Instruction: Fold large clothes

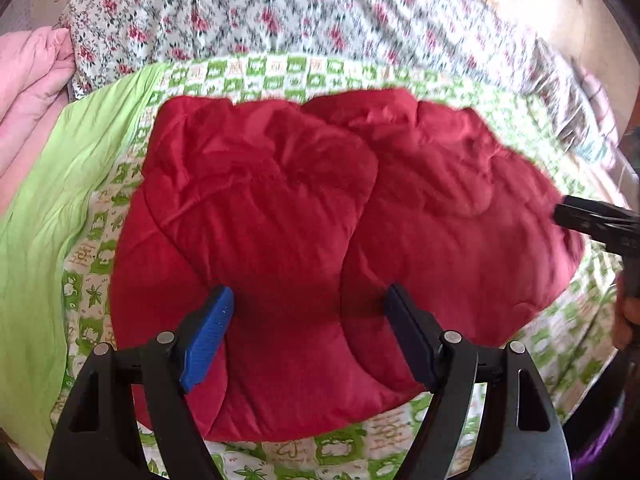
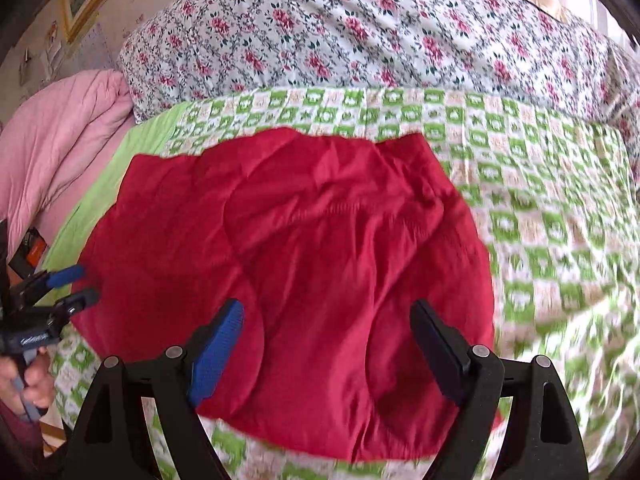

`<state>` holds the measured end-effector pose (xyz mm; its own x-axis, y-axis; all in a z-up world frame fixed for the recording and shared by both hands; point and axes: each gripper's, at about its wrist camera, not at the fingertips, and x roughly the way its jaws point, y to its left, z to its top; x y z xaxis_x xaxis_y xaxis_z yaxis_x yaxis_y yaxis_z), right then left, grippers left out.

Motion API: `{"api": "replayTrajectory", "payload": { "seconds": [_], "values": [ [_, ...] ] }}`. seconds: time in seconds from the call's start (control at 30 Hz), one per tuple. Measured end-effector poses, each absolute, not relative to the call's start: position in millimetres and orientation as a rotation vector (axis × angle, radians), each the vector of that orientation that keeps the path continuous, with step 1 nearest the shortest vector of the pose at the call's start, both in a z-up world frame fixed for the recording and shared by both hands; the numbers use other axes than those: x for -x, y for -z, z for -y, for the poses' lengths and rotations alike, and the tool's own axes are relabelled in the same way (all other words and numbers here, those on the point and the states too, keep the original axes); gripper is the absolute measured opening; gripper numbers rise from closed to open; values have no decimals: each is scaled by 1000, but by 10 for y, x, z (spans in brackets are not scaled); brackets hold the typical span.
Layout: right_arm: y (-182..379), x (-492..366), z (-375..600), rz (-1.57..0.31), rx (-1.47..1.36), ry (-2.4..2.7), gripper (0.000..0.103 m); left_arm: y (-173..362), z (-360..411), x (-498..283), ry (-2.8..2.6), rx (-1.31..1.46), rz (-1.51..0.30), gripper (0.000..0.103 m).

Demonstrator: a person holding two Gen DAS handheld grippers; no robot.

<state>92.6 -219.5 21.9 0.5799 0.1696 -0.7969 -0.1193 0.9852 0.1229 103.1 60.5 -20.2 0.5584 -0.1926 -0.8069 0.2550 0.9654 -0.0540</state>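
Observation:
A large red padded garment [image 1: 320, 240] lies folded into a wide bundle on a green-and-white patterned bedsheet [image 1: 280, 72]; it also fills the middle of the right wrist view [image 2: 304, 272]. My left gripper [image 1: 308, 308] is open and empty, hovering over the garment's near part with its fingers spread. My right gripper [image 2: 328, 320] is also open and empty above the garment's near edge. In the left wrist view the right gripper [image 1: 592, 220] reaches the garment's right edge. In the right wrist view the left gripper [image 2: 80, 284] sits at the garment's left edge.
A floral quilt [image 2: 360, 28] is heaped along the back of the bed. A pink blanket [image 2: 52, 148] and a plain green cloth [image 1: 52, 200] lie at the left. Patterned sheet [image 2: 560, 200] extends to the right of the garment.

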Motion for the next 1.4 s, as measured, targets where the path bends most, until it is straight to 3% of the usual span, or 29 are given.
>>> {"api": "replayTrajectory", "payload": {
  "seconds": [0.37, 0.67, 1.0, 1.4],
  "values": [
    [-92, -783, 2073, -981, -53, -205, 86, 447, -608, -1184, 173, -89, -981, 98],
    [25, -916, 2053, -1007, -17, -178, 87, 416, -566, -1156, 140, -91, -995, 99],
    [290, -1104, 2096, -1052, -15, -144, 99, 356, -507, -1051, 77, -133, -999, 99],
    [325, -1140, 2091, -1051, -7, -138, 100, 362, -477, -1036, 51, -176, -988, 99]
  ]
}}
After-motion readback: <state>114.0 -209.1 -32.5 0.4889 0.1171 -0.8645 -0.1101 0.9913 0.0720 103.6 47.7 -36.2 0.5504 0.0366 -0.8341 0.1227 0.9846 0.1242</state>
